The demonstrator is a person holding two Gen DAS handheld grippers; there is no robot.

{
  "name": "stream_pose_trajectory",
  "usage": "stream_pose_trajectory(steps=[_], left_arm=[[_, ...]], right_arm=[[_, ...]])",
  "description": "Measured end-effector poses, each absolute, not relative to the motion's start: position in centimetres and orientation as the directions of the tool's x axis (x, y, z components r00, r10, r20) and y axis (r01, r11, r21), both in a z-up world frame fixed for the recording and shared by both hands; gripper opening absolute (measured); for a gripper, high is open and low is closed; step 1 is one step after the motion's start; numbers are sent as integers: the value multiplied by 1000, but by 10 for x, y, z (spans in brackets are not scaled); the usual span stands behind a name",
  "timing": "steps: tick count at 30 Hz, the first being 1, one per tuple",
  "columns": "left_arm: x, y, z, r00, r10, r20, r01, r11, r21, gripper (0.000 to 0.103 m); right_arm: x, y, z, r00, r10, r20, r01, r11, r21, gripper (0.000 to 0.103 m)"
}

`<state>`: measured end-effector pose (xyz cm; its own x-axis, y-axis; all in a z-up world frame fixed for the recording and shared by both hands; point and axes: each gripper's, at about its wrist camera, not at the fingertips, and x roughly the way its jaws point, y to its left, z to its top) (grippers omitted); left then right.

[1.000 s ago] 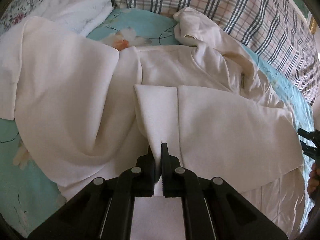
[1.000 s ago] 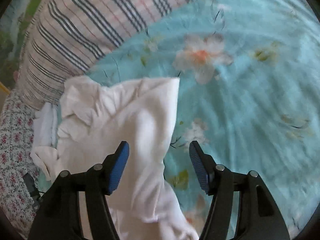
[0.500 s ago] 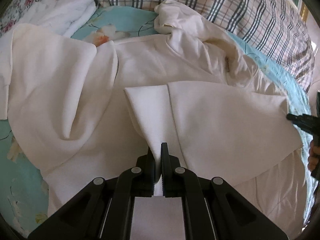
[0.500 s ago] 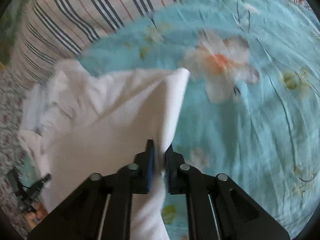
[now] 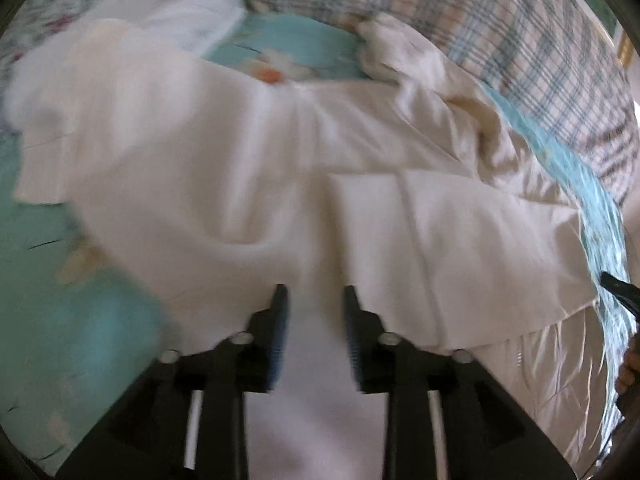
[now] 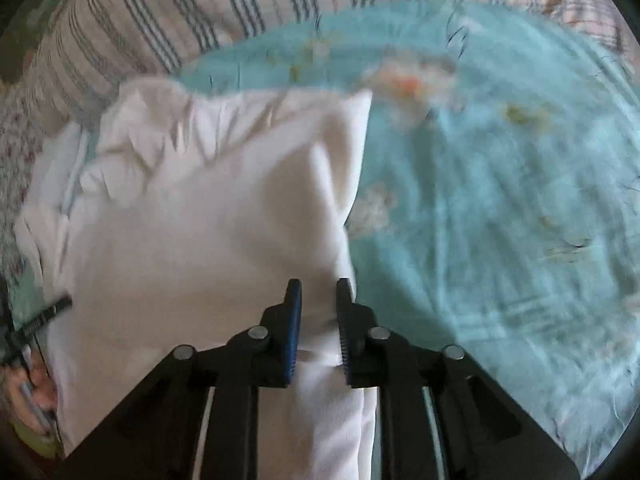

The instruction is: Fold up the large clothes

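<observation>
Turquoise floral bedsheet (image 6: 500, 200) under cream garment (image 5: 224, 168); left fingers (image 5: 280, 320) opening, right fingers (image 6: 294, 320) gripping it.

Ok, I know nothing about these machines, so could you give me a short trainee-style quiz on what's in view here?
1. True or false: the cream garment lies on a turquoise flowered sheet.
2. Which pattern does the bedding behind the garment show? A dots, B plaid, C plain black.
3. What sits between the tips of the right tongs?

Key: 1 true. 2 B. 3 a fold of the cream garment.
</observation>
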<state>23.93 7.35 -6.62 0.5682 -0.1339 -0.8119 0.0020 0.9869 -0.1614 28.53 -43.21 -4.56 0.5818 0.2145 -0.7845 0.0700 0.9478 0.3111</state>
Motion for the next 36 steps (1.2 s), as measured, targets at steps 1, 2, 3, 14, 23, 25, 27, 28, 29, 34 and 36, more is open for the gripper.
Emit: stream_pose_trajectory(steps=[1, 2, 3, 14, 23, 25, 27, 28, 29, 34, 36], left_arm=[[233, 87, -60, 589, -101, -802, -34, 988, -150, 55], [228, 102, -54, 612, -60, -789, -78, 988, -136, 60], [224, 115, -49, 625, -28, -780, -114, 985, -127, 65], [290, 230, -60, 529, 271, -804, -392, 918, 51, 81], [337, 258, -60, 523, 277, -806, -350, 932, 93, 3], [321, 249, -47, 561, 221, -798, -300, 953, 52, 2], [301, 235, -35, 587, 132, -798, -244, 970, -19, 2], [290, 226, -29, 600, 81, -796, -212, 976, -60, 2], [279, 214, -22, 612, 21, -790, -168, 980, -104, 2], [235, 139, 10, 645, -199, -737, 44, 974, -224, 2], [223, 91, 20, 624, -314, -715, 146, 946, -288, 2]], right_arm=[[279, -432, -40, 596, 242, -766, 49, 941, 335, 24], [272, -428, -31, 610, 286, -739, 20, 927, 375, 34], [265, -424, -26, 618, 315, -721, -1, 917, 400, 45], [234, -362, -42, 524, 477, -706, -93, 855, 509, 49], [238, -338, -52, 468, 513, -720, -114, 843, 526, 49], [238, -335, -50, 471, 517, -714, -120, 840, 529, 49], [238, -333, -48, 475, 522, -708, -124, 837, 533, 49], [237, -333, -46, 477, 523, -706, -126, 836, 534, 49], [236, -334, -45, 480, 524, -703, -127, 835, 535, 49], [230, -341, -37, 500, 524, -690, -124, 832, 541, 49], [225, -347, -35, 507, 525, -683, -117, 827, 549, 49]])
